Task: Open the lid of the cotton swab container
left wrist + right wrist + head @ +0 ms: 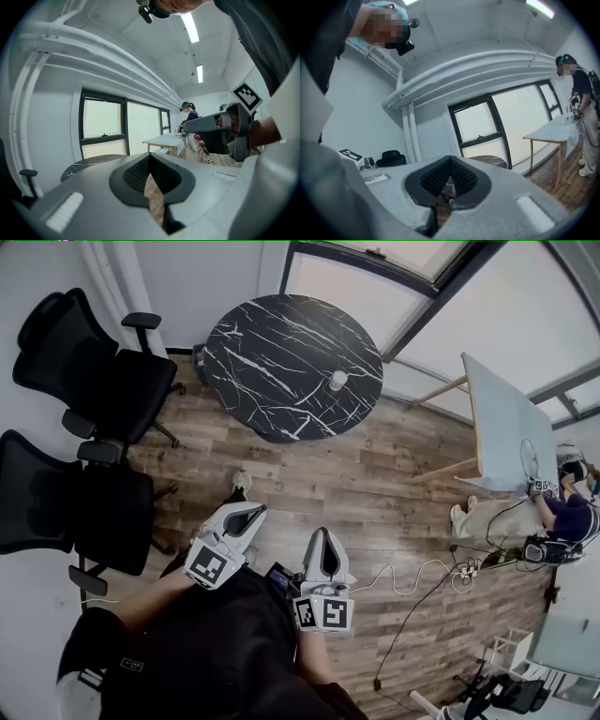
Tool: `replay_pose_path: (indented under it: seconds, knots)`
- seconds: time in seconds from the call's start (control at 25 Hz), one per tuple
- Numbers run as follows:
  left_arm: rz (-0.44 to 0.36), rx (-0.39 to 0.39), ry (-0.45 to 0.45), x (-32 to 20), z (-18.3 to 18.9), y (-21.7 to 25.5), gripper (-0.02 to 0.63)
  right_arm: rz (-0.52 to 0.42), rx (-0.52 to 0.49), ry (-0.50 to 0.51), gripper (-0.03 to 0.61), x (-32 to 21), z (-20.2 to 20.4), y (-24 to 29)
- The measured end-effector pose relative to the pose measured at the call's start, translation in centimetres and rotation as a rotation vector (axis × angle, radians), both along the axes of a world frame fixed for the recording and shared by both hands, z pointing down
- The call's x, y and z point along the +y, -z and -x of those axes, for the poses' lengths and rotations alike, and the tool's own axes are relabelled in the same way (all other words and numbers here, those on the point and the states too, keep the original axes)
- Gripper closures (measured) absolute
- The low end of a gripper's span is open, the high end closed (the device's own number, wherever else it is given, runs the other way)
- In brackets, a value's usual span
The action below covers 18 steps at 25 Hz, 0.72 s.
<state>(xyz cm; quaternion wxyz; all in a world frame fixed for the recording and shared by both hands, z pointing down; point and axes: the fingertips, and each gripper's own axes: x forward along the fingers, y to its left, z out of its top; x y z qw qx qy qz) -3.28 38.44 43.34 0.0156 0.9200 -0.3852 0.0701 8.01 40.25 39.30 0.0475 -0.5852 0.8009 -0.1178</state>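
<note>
white and grey plastic is sitting nearest: the left gripper (246, 514) and the right gripper (322, 536) are hanging side by side in front of the person holding them, each with its jaws pressed together and pinching nothing. wooden floor (375, 484) is stretching out beyond their tips, with a white cable (412, 573) trailing across it on the right. black office chairs (94, 362) are standing along the left wall. farther on, the round black marble table (272, 343) is carrying the cotton swab container (337, 381) near its right edge, well apart from both grippers. the container is standing upright, its long axis vertical and its top facing the ceiling. it is showing so small that the lid is blending into the body, and i cannot tell how it is seated. farthest right, a pale table (506, 423) is running out of view at the edge, and another person (572, 512) is staying close beside it, partly hidden.
</note>
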Motion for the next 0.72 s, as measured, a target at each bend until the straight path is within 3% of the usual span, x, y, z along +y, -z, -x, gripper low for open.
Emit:
replay_pose_path:
  seconds: [0.72]
  knots:
    - [0.025,0.007,-0.110,-14.7,-3.2,-2.2,0.612,0.038,0.018,-0.078,0.583,-14.2,-2.1,-0.2]
